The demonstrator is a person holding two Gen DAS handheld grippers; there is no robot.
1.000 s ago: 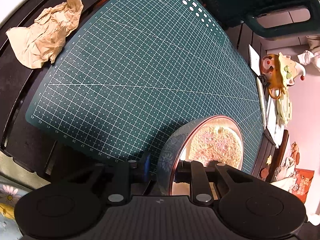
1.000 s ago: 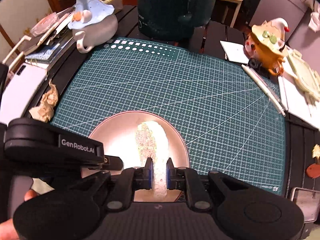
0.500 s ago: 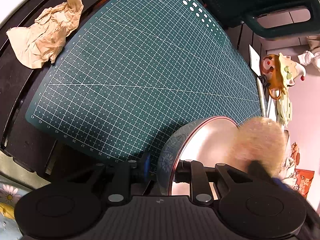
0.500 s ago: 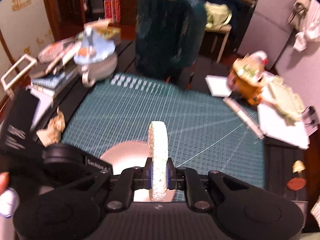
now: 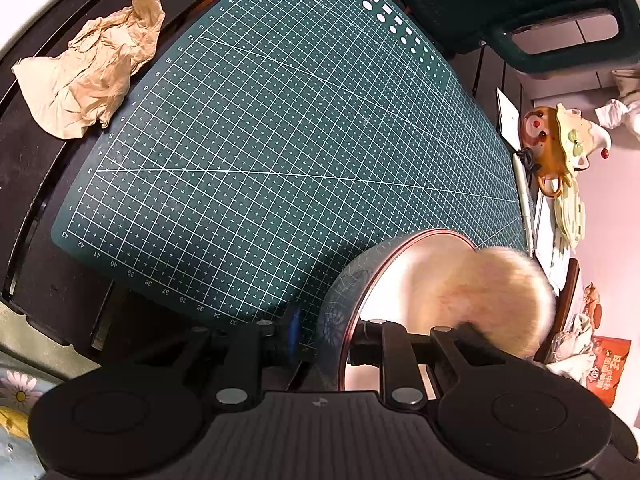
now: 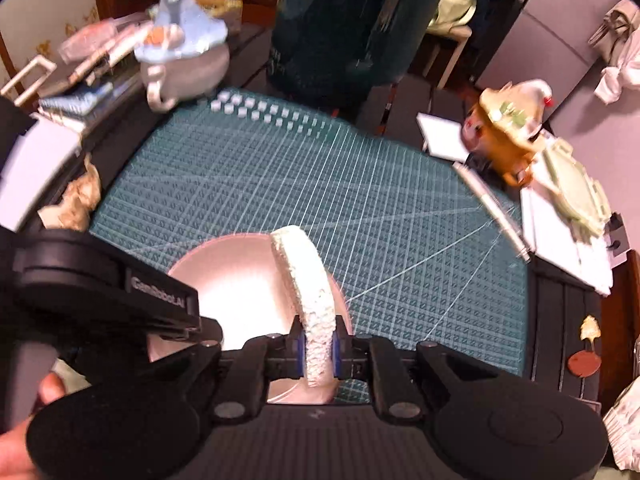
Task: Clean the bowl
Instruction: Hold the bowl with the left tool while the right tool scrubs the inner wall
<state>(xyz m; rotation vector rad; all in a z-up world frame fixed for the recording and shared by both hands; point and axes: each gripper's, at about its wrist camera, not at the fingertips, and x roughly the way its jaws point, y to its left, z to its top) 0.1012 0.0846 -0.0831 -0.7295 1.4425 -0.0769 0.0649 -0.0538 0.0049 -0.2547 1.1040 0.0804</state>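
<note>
Metal-lined bowl (image 5: 404, 280): stiff, slick, light; hold by rim | left gripper (image 5: 326, 336) clamped on its wall, six o'clock | right gripper (image 6: 318, 350) pinching soft sponge (image 6: 308, 280), over bowl's three o'clock edge

The bowl (image 5: 404, 276), patterned outside and pale inside with a red rim, sits on the mat's near edge; a round sponge (image 6: 310, 292) stands edgewise above it.
</note>
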